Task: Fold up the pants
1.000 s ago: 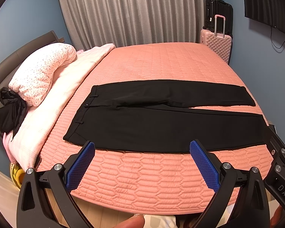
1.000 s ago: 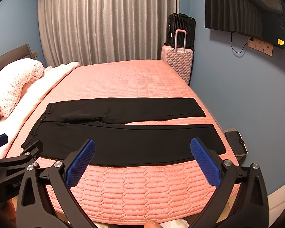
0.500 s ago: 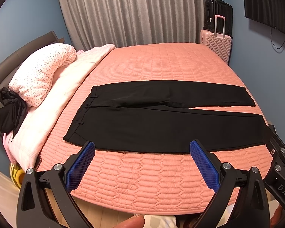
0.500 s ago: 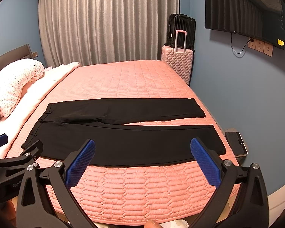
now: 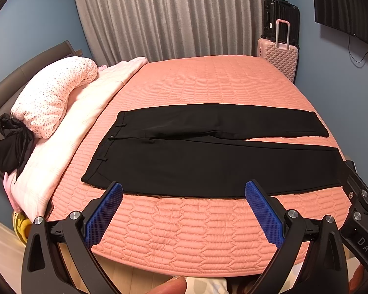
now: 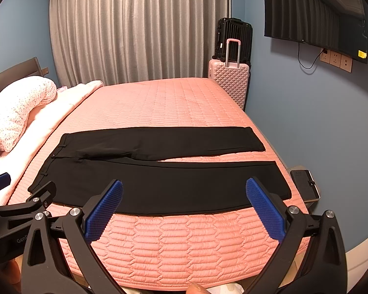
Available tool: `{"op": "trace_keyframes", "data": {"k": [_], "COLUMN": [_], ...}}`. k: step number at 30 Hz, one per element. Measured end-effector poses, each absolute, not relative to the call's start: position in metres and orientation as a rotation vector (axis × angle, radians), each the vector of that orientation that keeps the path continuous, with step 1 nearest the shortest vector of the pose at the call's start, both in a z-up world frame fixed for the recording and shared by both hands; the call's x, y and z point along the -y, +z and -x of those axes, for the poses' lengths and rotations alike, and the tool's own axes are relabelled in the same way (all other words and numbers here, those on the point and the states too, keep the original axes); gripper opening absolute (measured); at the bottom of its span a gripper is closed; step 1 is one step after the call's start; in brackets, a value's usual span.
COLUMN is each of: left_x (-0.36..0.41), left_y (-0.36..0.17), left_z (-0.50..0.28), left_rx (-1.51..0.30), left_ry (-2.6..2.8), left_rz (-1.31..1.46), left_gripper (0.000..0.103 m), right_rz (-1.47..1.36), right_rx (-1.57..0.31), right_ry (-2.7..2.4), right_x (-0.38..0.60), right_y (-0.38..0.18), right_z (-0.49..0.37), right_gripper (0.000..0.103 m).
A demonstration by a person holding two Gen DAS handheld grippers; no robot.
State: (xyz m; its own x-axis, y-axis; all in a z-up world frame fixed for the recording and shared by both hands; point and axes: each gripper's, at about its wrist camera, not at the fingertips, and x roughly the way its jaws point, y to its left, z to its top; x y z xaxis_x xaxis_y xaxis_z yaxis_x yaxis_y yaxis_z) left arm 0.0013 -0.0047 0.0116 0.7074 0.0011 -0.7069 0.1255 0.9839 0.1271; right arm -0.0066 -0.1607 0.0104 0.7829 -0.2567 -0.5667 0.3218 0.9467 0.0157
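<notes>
Nothing moved since a second ago. Black pants (image 5: 208, 156) spread flat on pink bed (image 5: 208, 83), waistband toward 9 o'clock. Left gripper (image 5: 184, 210) and right gripper (image 6: 184, 208) wide apart, holding nothing, hovering at 6 o'clock edge.
</notes>
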Motion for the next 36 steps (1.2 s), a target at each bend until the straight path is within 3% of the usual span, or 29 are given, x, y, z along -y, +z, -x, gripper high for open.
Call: {"op": "trace_keyframes", "data": {"k": [21, 27, 32, 36], "left_x": [0.001, -0.016, -0.013, -0.002], "left_y": [-0.014, -0.043, -0.077, -0.101], "left_z": [-0.034, -0.082, -0.129, -0.162], "left_rx": [-0.839, -0.865, -0.896, -0.876], "left_ry": [-0.086, -0.058, -0.07, -0.115], "left_rz": [-0.166, -0.087, -0.1, -0.07], "left_gripper": [0.098, 0.098, 0.098, 0.098], "right_rz": [-0.137, -0.231, -0.143, -0.227], "right_rx": [-0.625, -0.648, -0.741, -0.842], "right_ry": [-0.287, -0.294, -0.341, -0.332], "right_x": [0.201, 0.313, 0.423, 0.505], "right_y": [-0.006, -0.032, -0.083, -0.136], "right_z": [-0.026, -0.098, -0.202, -0.277], "right_gripper": [0.098, 0.098, 0.098, 0.098]}}
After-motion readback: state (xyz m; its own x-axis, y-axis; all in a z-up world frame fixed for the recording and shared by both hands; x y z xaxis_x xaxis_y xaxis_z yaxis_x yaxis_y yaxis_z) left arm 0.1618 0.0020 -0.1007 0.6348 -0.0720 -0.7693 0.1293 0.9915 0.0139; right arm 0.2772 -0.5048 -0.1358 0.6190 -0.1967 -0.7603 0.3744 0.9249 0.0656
